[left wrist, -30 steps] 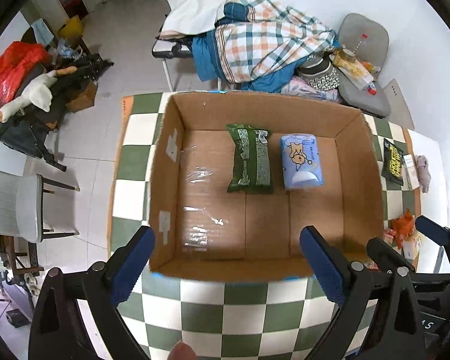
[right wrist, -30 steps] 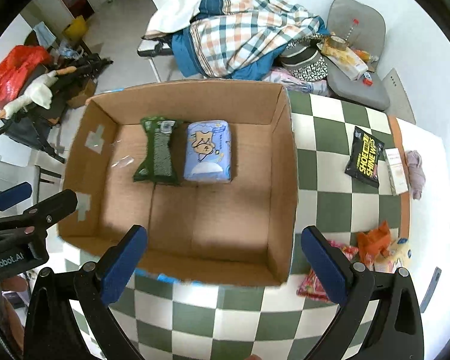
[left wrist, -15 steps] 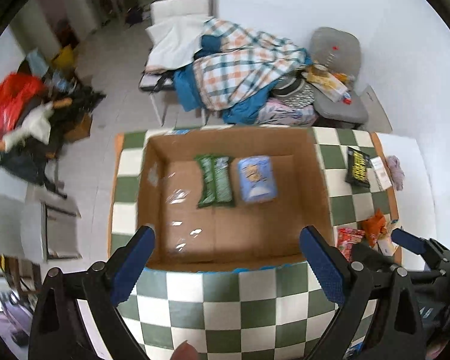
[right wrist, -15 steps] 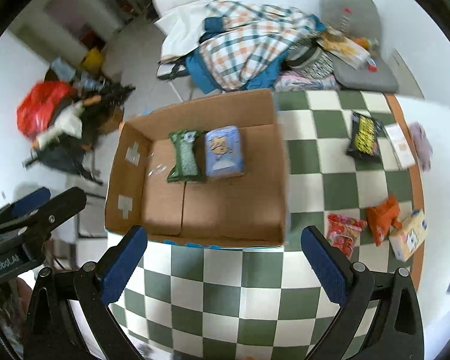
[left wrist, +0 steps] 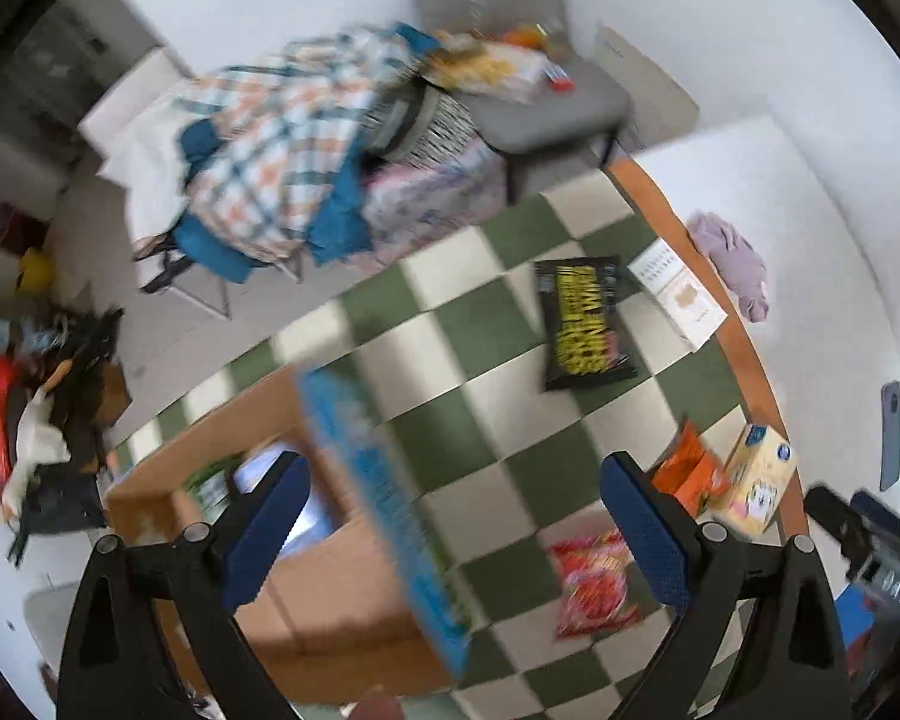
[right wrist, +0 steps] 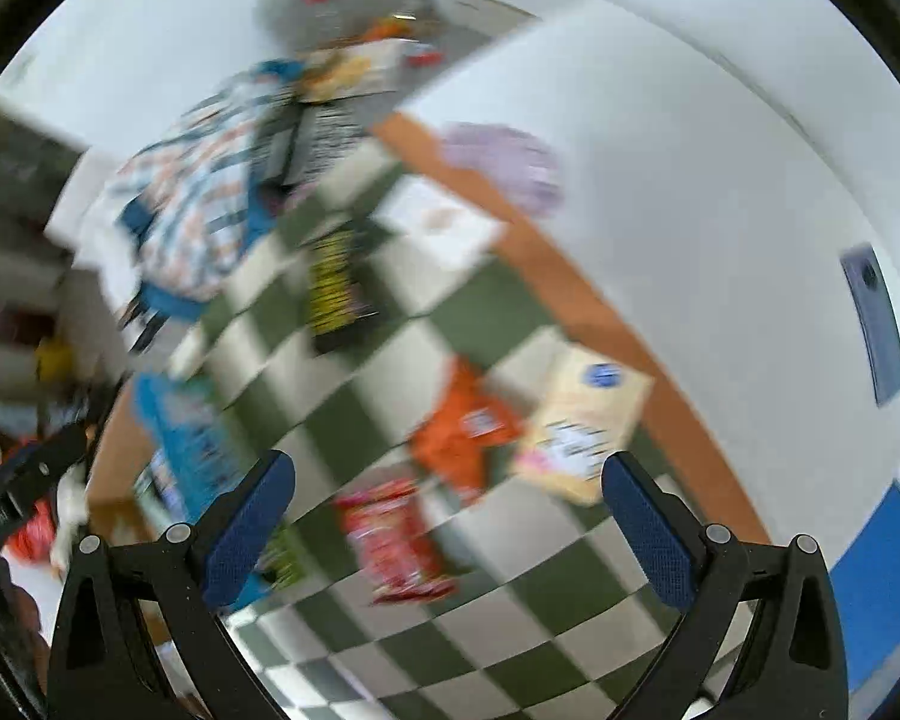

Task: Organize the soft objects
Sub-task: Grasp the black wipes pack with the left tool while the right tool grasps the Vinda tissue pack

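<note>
While both views are smeared by motion blur, the contents can still be listed. Green-and-white checkered table [left wrist: 450, 324], carrying all loose goods. Cardboard box [left wrist: 330, 612], open-topped, at the table's left part, blue print along its outer wall; a green pack and a pale blue pack lie inside, barely legible. Left gripper [left wrist: 453, 528]: jaws spread wide, holding nothing, above the box's right wall. Right gripper [right wrist: 447, 531]: jaws spread wide, empty, over the snack cluster. Black-and-yellow packet [left wrist: 582, 324], flat, well apart from the box. Cream tissue pack [right wrist: 582, 426], beside an orange packet [right wrist: 468, 426]. Red packet [right wrist: 396, 540], nearest the right gripper.
</note>
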A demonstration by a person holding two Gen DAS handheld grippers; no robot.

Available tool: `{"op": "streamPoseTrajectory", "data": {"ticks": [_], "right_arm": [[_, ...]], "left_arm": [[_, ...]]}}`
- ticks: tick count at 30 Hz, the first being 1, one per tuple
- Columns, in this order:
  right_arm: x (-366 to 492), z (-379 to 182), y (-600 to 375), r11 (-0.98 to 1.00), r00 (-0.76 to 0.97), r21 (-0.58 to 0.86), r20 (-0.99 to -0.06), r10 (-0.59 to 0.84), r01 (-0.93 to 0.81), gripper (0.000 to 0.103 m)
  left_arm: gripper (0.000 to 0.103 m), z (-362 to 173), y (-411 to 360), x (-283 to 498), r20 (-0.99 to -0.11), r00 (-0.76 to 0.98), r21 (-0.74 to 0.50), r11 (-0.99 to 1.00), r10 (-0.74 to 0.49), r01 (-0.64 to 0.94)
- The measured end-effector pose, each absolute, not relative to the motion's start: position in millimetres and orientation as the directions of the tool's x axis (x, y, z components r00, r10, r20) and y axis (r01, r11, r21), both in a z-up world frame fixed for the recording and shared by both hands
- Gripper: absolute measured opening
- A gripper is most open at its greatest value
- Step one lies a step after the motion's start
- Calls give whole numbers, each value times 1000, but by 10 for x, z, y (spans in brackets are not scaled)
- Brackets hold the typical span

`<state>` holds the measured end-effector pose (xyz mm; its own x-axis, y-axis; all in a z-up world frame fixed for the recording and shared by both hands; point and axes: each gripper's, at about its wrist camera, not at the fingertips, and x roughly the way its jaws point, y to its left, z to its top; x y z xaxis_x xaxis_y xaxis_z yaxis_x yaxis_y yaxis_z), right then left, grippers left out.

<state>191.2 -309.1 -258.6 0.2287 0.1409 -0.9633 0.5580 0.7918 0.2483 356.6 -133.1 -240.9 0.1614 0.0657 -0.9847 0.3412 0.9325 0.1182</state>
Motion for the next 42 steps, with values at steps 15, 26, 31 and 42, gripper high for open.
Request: {"op": "streamPoseTrajectory", "data": {"ticks": [15, 26, 31, 42], "right_arm": [[1928, -4015, -3748, 651, 67, 222, -965, 255, 726, 103], [1983, -4259, -3680, 628, 32, 220, -954, 297, 746, 101], [2045, -4353, -3563, 622, 26, 233, -946, 322, 747, 88], [1955, -4201, -3427, 642, 55, 226, -960, 274, 732, 64]], "left_arm": [[97, -4256, -2285, 4448, -967, -251, -46, 949, 35, 312], [72, -4386, -2520, 4463, -965, -238, 11, 927, 107, 374], [51, -4283, -2576, 4410, -971, -206, 28, 916, 120, 400], [48, -3804, -2303, 4187, -990, -135, -5, 941, 43, 338]]}}
